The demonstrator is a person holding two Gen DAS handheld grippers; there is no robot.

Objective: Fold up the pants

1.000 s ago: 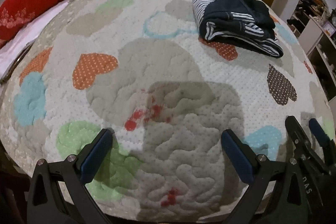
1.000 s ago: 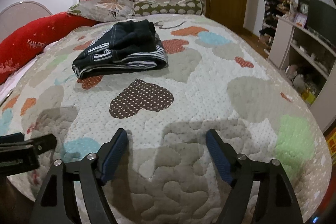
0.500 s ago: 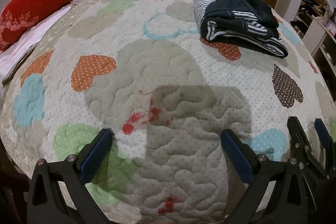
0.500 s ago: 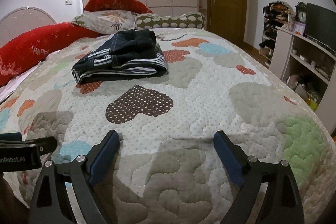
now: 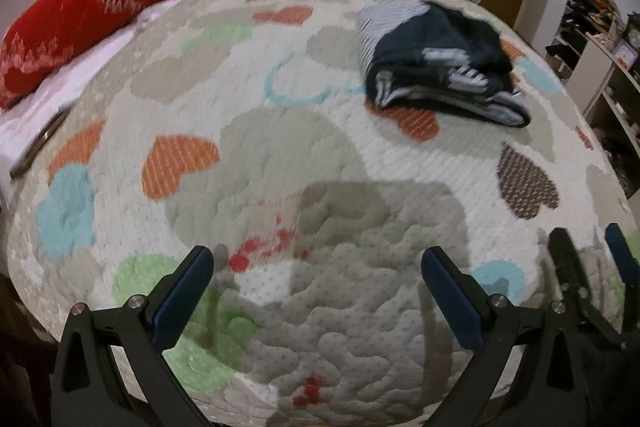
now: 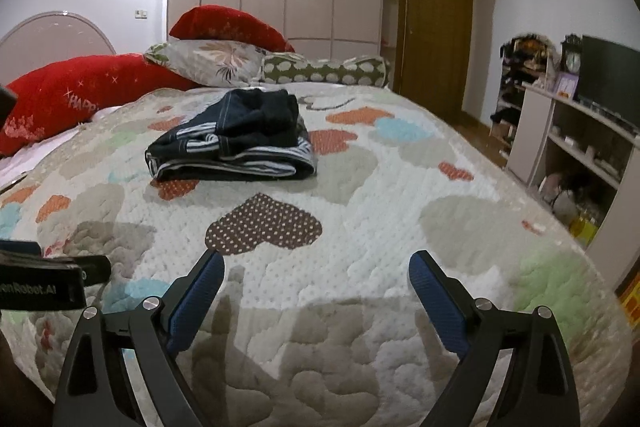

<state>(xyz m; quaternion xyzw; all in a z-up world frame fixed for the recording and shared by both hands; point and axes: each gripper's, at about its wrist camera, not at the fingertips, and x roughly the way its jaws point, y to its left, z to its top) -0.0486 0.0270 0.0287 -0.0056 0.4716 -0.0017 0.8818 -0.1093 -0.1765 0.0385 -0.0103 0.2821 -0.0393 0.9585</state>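
Note:
Dark navy pants (image 5: 436, 67) with striped lining lie folded in a bundle on the heart-patterned quilt (image 5: 280, 147), toward the far right of the bed. The right wrist view has the pants (image 6: 236, 139) left of centre, well beyond the fingers. My left gripper (image 5: 316, 259) hovers open over the near end of the quilt with nothing between its blue pads. My right gripper (image 6: 316, 261) is open wide over the quilt (image 6: 400, 187), also empty. Each gripper shows at the edge of the other's view: the right gripper (image 5: 592, 267) and the left gripper (image 6: 48, 279).
Red pillows (image 6: 80, 87), a floral pillow (image 6: 212, 61) and a spotted bolster (image 6: 328, 69) line the head of the bed. A shelf unit (image 6: 580, 147) with clutter stands to the right of the bed. A wooden door (image 6: 436, 35) and a wardrobe are behind it.
The right gripper's jaws have spread wider and its view has tilted up toward the room. The left view has tilted up slightly. The pants have stayed where they were.

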